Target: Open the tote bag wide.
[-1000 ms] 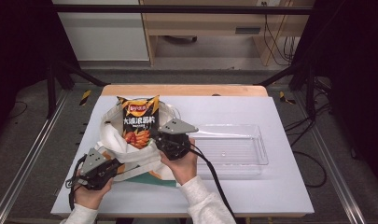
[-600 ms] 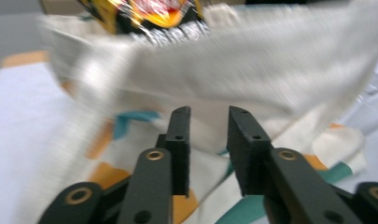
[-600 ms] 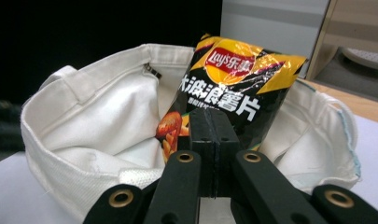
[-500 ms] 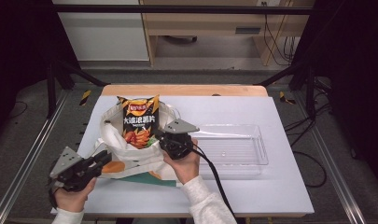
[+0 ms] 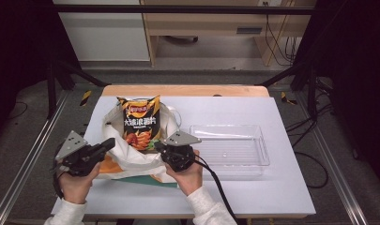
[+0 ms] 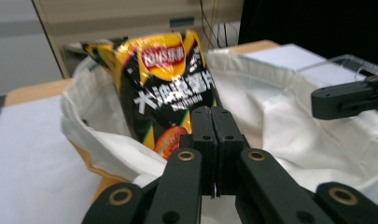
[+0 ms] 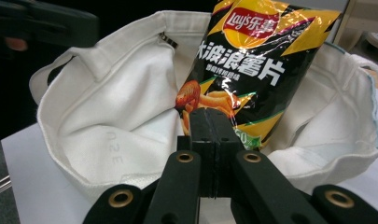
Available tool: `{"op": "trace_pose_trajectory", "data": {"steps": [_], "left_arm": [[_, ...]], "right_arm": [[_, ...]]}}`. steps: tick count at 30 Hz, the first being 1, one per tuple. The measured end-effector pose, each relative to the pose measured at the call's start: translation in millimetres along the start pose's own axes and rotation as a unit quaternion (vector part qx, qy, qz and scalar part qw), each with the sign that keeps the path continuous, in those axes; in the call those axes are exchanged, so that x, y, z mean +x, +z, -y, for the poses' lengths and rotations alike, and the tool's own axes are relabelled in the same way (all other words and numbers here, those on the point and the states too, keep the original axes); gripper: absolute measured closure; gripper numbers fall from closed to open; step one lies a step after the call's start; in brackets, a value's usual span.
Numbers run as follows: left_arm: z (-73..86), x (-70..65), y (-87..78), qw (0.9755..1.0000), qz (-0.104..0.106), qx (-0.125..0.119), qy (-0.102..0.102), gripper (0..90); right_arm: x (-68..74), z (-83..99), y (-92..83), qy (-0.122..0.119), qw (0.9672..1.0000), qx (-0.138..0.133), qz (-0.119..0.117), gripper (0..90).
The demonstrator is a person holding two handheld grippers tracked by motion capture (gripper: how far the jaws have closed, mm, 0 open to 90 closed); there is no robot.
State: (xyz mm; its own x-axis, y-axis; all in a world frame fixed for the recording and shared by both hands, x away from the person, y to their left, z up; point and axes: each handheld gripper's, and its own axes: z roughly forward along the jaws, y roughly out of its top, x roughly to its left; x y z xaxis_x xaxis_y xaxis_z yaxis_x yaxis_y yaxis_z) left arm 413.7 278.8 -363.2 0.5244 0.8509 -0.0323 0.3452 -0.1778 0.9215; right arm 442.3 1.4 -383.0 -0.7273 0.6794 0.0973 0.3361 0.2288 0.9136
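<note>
A black and yellow chip bag (image 5: 140,122) stands upright inside an open white cloth bag (image 5: 131,157) on the table's left half. My left gripper (image 5: 110,143) hovers at the cloth bag's left rim and points at the chip bag (image 6: 170,88). Its jaws have just been closing; they stand shut (image 6: 213,112) with nothing between them. My right gripper (image 5: 157,145) sits at the cloth bag's near right rim. It is shut (image 7: 209,112), aimed at the chip bag (image 7: 252,60), with no fabric visible in its jaws. The cloth bag's rim (image 7: 107,154) curves below it.
A clear plastic tray (image 5: 230,147) lies right of the cloth bag on the white table (image 5: 272,187). Flat orange (image 5: 108,166) and green (image 5: 152,181) pieces stick out from under the cloth bag. My right gripper's jaws (image 6: 350,100) reach in from the right in the left gripper view.
My left gripper has drawn away to the left from the cloth bag's near rim, then risen and swung toward the chip bag. The right gripper has stayed put.
</note>
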Motion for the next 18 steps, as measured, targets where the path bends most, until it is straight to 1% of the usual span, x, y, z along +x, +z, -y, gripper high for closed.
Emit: {"op": "trace_pose_trajectory", "data": {"steps": [2,3,5,8,12,13,14,16,17,18], "left_arm": [[7.4,-1.7,6.2,0.9997,-0.005,0.022,0.007,88.9],[11.7,-1.5,7.7,0.9995,-0.007,0.028,0.008,89.0],[19.6,0.3,8.9,0.9992,-0.009,0.04,0.006,89.1],[29.0,2.8,8.3,0.9987,-0.008,0.05,0.002,89.7],[39.8,0.6,10.5,0.9972,-0.013,0.07,0.021,89.7],[42.1,-0.1,11.6,0.9969,-0.015,0.073,0.024,89.7],[43.9,-0.4,12.5,0.9965,-0.015,0.077,0.028,89.7],[47.6,-0.8,15.4,0.9965,-0.012,0.076,0.032,89.5],[49.2,-0.7,16.8,0.9958,-0.014,0.083,0.037,89.2],[50.8,-0.8,18.9,0.9951,-0.015,0.09,0.038,88.9]], "right_arm": [[1.2,3.1,-0.8,-0.002,1.0,0.002,-0.004,90.0],[1.7,4.8,-1.2,-0.003,1.0,0.002,-0.004,90.0],[2.0,8.3,-1.4,-0.001,0.9999,0.005,-0.009,90.0],[2.8,14.8,-0.3,-0.002,0.9999,0.009,-0.014,90.0],[4.3,23.8,3.0,-0.004,0.9996,0.019,-0.021,89.3],[4.8,26.2,3.9,-0.001,0.9994,0.022,-0.025,89.3],[5.4,28.8,4.5,-0.001,0.9993,0.027,-0.025,89.5],[5.7,34.0,5.8,-0.001,0.999,0.036,-0.027,89.6],[5.7,36.7,6.8,0.001,0.9989,0.04,-0.026,89.6],[5.5,39.5,7.8,0.004,0.9987,0.045,-0.025,89.5]]}}
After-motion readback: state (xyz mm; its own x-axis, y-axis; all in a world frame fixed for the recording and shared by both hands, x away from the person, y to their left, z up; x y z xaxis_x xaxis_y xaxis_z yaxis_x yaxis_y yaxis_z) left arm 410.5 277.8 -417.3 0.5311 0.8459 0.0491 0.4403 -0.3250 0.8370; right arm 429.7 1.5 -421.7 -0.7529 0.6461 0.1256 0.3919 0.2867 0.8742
